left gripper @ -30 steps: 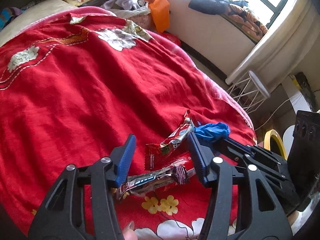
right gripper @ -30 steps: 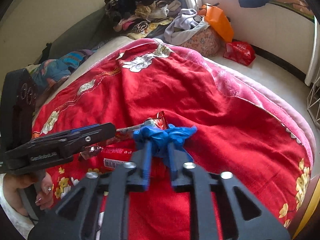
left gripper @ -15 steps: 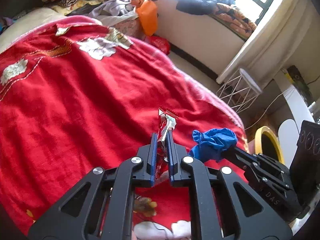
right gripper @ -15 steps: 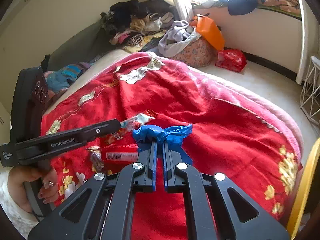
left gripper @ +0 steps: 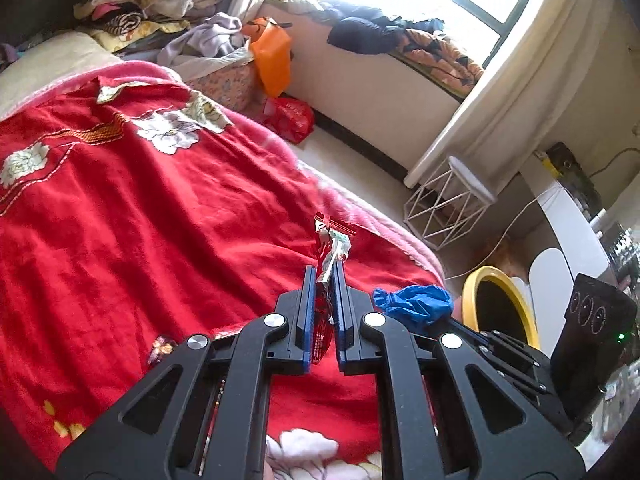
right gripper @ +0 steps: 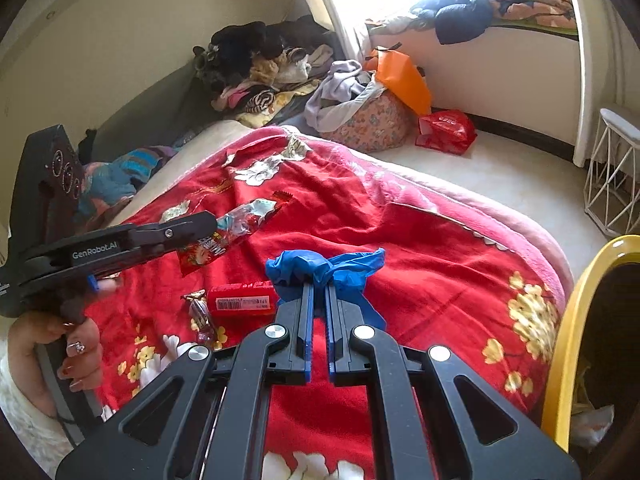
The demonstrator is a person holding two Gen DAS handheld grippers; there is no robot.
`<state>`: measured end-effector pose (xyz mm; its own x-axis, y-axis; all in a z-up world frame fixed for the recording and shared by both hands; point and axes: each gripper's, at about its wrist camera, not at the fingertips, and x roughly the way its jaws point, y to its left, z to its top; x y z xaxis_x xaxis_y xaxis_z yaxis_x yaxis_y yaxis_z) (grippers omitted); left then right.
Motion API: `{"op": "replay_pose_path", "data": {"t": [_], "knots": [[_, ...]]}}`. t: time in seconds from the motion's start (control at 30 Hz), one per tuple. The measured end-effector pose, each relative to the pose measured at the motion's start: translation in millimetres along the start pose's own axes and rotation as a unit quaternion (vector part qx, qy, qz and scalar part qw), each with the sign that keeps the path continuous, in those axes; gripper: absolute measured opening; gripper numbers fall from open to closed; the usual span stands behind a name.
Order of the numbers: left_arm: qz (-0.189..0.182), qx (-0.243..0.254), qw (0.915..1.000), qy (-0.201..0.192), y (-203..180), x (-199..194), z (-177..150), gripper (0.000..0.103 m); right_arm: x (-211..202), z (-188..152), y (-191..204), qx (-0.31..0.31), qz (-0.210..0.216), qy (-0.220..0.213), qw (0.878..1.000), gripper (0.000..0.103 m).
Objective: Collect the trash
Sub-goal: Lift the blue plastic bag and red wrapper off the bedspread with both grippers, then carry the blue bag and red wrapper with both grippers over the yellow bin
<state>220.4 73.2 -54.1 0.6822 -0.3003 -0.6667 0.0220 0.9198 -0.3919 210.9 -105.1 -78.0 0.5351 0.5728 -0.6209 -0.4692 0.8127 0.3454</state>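
Bed: covered by a red floral blanket (right gripper: 420, 240) that carries the loose trash; its edge falls to a pale floor.
Clothes heap: a pile of garments (right gripper: 260, 68) lies beyond the head of the bed, next to a floral fabric bag (right gripper: 372, 124) stuffed with pale cloth.
Yellow bin: a yellow-rimmed bin (right gripper: 568, 320) stands at the near right corner of the bed; inside it, low down, pale crumpled paper or plastic shows, the rest too dark to tell.
Wire stool: a white wire-frame stool (left gripper: 448, 208) stands on the floor under the curtain.
Floor bags: an orange bag (right gripper: 404, 76) leans on the floral bag; a red plastic bag (right gripper: 446, 130) sits on the floor just beside it.
Left tool (left gripper: 325, 280): clamped on a red and silver snack wrapper (left gripper: 332, 240), held clear above the blanket, wrapper end sticking out past the tips.
Right tool (right gripper: 318, 292): clamped on a crumpled blue glove (right gripper: 324, 268), held above the blanket near the bin.
Left on the bed: a red wrapped bar with a barcode label (right gripper: 240, 300) lies flat on the blanket, with a small twisted candy wrapper (right gripper: 198, 312) touching its left end.
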Motion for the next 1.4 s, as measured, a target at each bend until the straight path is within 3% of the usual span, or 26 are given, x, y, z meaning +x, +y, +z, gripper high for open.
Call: {"op": "replay_pose_path", "data": {"t": [1.4], "knots": [[-0.062, 0.095, 0.9935, -0.008, -101.9, -11.2, -25.0, 0.005, -105.6, -14.1, -61.3, 0.049, -0.087, -0.08, 0.992, 0.005]]}}
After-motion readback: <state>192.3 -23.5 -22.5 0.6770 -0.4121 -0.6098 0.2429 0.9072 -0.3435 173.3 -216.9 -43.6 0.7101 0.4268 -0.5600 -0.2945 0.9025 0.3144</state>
